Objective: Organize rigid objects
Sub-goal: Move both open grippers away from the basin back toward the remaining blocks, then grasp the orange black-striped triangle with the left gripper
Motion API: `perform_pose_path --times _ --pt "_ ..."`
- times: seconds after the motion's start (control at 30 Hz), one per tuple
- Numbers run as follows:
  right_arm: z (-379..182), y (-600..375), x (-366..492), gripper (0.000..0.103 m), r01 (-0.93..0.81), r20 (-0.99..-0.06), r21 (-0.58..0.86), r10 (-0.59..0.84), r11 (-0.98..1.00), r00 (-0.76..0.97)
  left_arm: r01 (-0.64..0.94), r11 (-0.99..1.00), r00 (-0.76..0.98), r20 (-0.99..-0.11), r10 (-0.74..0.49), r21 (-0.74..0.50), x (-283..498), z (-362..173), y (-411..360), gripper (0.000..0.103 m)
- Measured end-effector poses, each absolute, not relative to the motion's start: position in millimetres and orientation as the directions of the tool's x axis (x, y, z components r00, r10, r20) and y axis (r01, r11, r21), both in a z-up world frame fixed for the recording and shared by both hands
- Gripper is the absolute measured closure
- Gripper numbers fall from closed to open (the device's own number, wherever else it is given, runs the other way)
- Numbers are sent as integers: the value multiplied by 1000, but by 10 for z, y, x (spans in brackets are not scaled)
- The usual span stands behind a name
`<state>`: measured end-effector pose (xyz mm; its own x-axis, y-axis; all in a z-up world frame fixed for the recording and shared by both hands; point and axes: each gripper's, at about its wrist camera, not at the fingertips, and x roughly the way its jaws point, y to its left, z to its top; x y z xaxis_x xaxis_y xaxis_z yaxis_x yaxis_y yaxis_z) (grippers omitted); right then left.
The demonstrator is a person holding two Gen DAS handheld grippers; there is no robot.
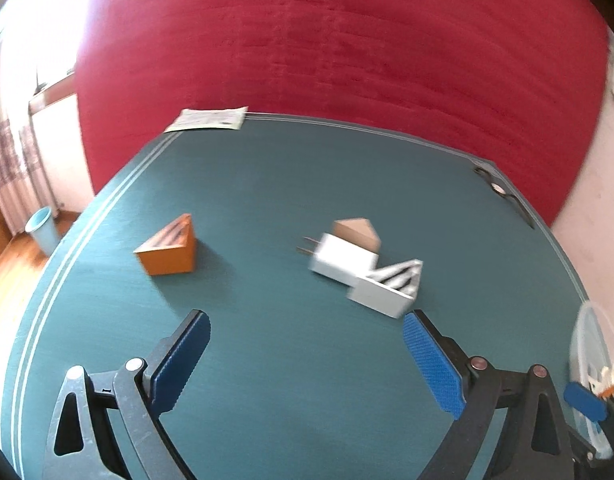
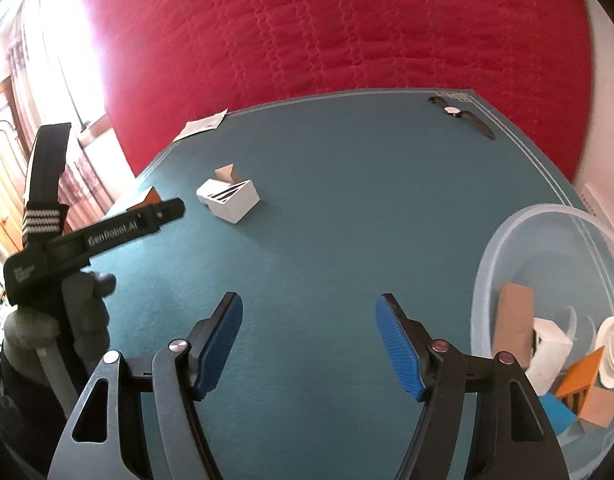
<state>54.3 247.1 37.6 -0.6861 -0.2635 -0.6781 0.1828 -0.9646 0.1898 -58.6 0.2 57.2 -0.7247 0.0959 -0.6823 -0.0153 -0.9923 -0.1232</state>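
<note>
On the teal desk (image 2: 347, 240), pushed up against a red bed (image 2: 307, 40), the clear tub (image 2: 507, 248) at the right edge already collects sorted blocks, presumably the drop spot. Out in the middle wait the white box (image 1: 383, 292), white plug (image 1: 339, 258), cardboard block (image 1: 357, 232) and orange wedge (image 1: 167, 250). Left gripper (image 1: 307, 360) hangs over the desk, fingers spread, nothing between them. Right gripper (image 2: 309, 344) likewise released, empty. The strap reads "GenRobot.AI".
</note>
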Motion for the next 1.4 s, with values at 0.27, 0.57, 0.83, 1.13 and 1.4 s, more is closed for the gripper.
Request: perform_pose_path --times 0.27,0.57,0.83,1.13,1.4 --pt "346 2370 504 33 200 -692 187 -273 -962 -668 99 -991 -735 -678 -11 -91 -708 573 -419 4" --pt "350 2216 430 33 230 -696 181 -290 -956 -657 153 -988 -729 -678 -90 -34 -925 503 -691 4" --pt "319 2093 331 33 242 -709 177 -294 -954 -641 149 -988 -705 -705 -82 -34 -1131 390 -822 13" --pt "274 1934 143 33 252 -723 186 -306 -950 -619 137 -987 -673 -739 -31 -83 -1224 291 -883 40" --pt "229 1771 -81 33 271 -728 171 -307 -947 -613 105 -988 -684 -730 10 -113 -1207 297 -865 60"
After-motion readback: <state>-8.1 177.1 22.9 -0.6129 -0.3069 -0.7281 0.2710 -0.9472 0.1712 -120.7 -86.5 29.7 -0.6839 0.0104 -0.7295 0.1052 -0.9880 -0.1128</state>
